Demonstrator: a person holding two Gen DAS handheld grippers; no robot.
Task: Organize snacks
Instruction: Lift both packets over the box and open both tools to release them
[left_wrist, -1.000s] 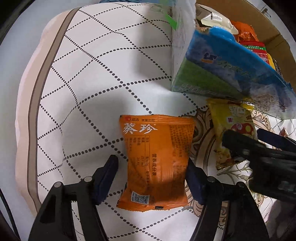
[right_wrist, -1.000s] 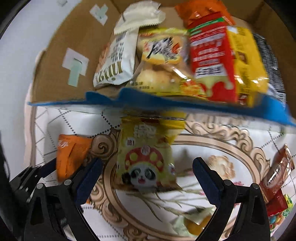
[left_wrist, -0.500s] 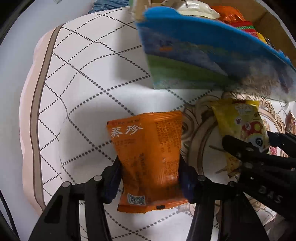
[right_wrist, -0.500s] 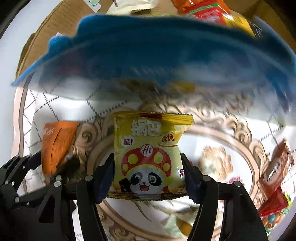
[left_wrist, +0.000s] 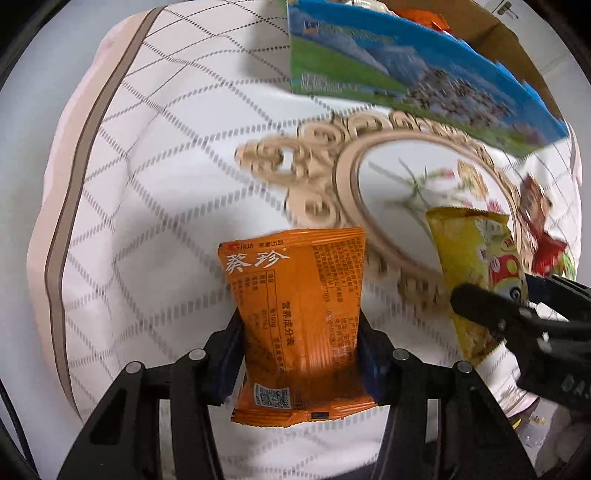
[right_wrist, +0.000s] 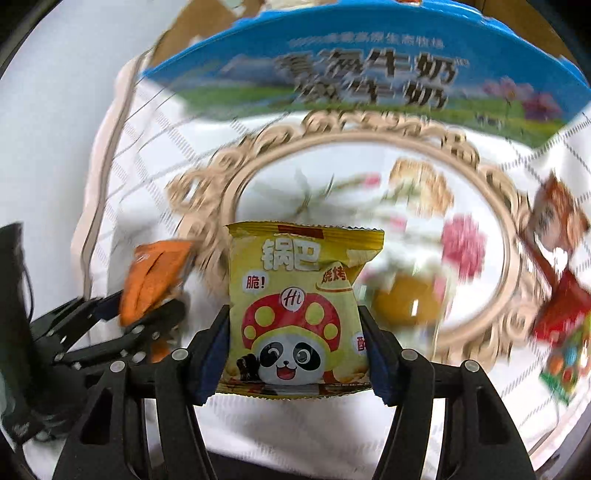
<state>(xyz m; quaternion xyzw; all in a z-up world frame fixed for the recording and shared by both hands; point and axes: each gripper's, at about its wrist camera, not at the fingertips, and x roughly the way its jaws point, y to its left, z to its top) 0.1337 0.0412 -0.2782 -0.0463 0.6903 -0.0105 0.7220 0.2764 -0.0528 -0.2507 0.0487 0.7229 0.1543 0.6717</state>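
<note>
Left wrist view: a blue-and-green carton (left_wrist: 406, 62) stands at the far edge of the patterned cloth (left_wrist: 147, 184), snacks showing past its rim, and nothing lies between it and the claw. The left claw (left_wrist: 301, 350) points straight down, clamped on the orange packet (left_wrist: 295, 314), lifted off the cloth.

Right wrist view: the same carton (right_wrist: 369, 85) fills the top; blurred red packets (right_wrist: 557, 295) lie at the right. The right claw (right_wrist: 295, 354) tilts steeply downward, clamped on the yellow panda packet (right_wrist: 299, 295), beside the left claw (right_wrist: 147, 321).
</note>
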